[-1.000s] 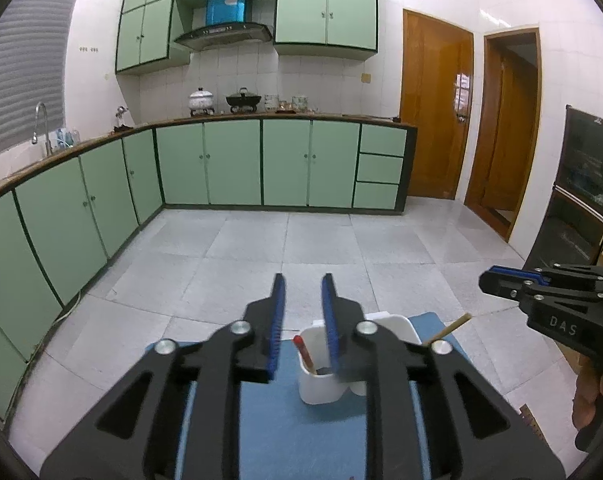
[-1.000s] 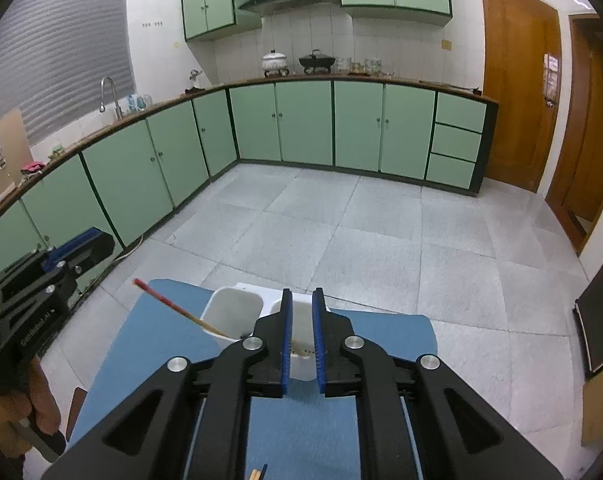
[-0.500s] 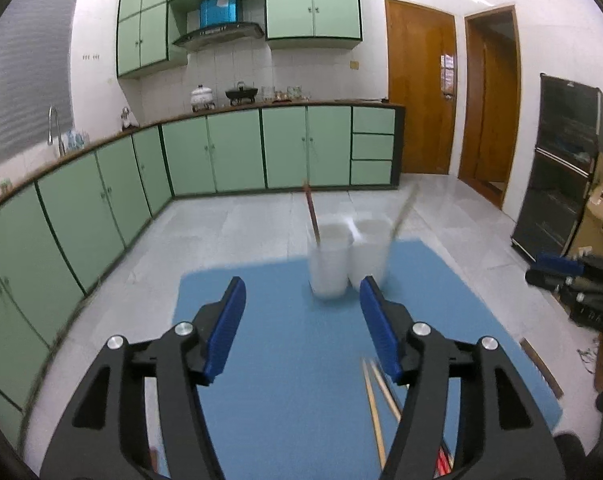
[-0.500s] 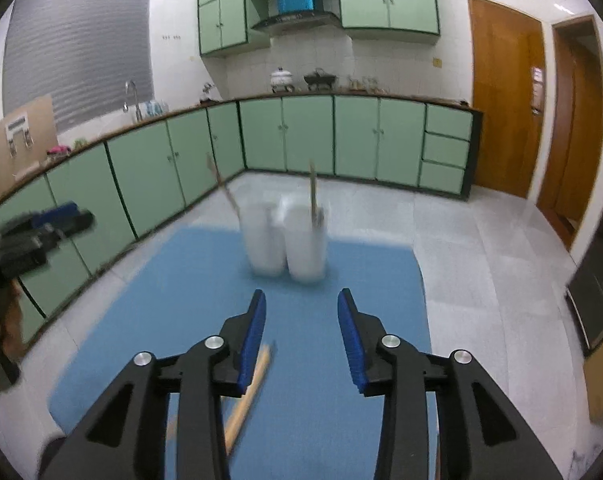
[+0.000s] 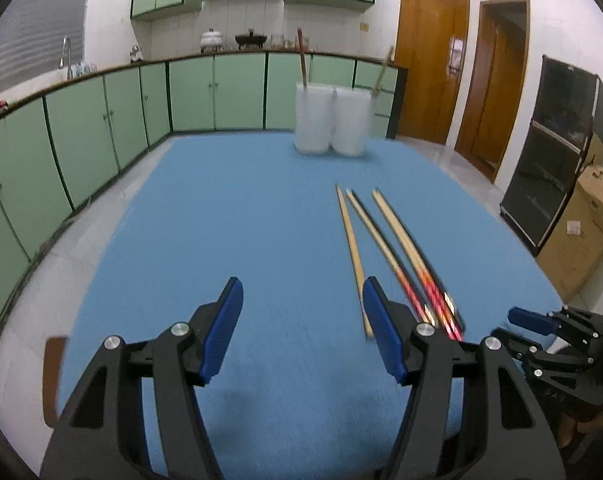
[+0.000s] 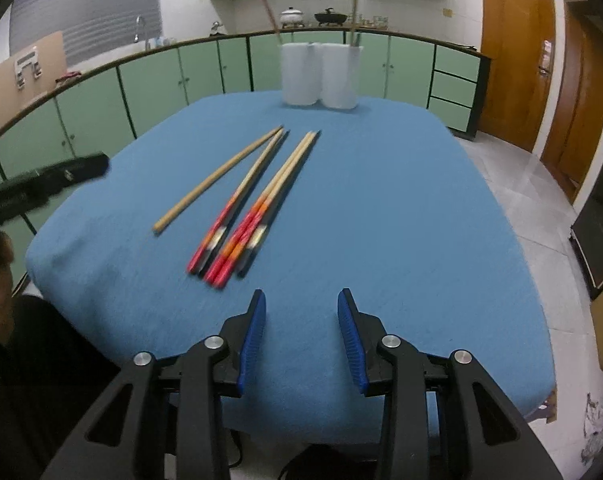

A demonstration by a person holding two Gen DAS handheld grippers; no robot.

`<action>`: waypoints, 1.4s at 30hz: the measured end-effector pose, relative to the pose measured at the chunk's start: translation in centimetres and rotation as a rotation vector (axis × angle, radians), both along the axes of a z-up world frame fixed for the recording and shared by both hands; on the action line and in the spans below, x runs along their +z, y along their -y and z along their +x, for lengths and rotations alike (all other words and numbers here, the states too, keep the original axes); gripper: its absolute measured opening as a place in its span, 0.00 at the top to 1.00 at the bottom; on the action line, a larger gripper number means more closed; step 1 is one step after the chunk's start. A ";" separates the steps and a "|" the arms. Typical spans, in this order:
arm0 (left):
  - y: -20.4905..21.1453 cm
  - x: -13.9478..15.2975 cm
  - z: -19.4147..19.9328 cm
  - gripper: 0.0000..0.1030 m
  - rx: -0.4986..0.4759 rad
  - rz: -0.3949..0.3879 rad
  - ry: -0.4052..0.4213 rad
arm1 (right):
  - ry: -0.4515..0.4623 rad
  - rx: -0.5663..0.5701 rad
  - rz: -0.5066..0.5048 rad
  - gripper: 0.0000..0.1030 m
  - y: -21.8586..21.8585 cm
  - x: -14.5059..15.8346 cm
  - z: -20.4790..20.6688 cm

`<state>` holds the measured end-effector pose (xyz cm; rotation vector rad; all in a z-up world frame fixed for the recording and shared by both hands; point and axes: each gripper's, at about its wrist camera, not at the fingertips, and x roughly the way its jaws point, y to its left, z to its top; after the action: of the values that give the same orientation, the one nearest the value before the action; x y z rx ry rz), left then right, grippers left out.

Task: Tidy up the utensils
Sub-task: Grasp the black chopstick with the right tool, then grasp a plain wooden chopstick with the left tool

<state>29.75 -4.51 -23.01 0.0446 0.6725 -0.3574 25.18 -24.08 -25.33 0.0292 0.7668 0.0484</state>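
Two white cups (image 5: pixel 331 120) stand side by side at the far edge of the blue cloth (image 5: pixel 241 220), each with one chopstick upright in it; they also show in the right wrist view (image 6: pixel 319 74). Several chopsticks (image 6: pixel 241 200) lie loose mid-cloth: one plain wooden one (image 6: pixel 217 178) and several with red and orange ends. In the left wrist view the loose chopsticks (image 5: pixel 393 252) lie right of centre. My left gripper (image 5: pixel 301 332) is open and empty at the near edge. My right gripper (image 6: pixel 301 332) is open and empty, just behind the red ends.
The cloth covers a table (image 6: pixel 501 240) standing on a tiled kitchen floor. Green cabinets (image 5: pixel 101 120) run along the left and back walls. Wooden doors (image 5: pixel 461 72) and a dark oven unit (image 5: pixel 557 152) are at the right, with a cardboard box (image 5: pixel 581 232) beside it.
Both grippers have opened wide and pulled back and down from the cups to the near edge of the cloth. The cups each keep one chopstick.
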 end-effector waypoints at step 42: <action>3.7 -4.6 1.3 0.65 -0.020 0.027 -0.045 | 0.070 -0.113 -0.034 0.94 1.5 -0.9 2.4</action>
<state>31.06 -8.18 -27.60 0.0688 0.7214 -0.3693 27.57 -25.58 -26.25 0.0383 0.6949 -0.0708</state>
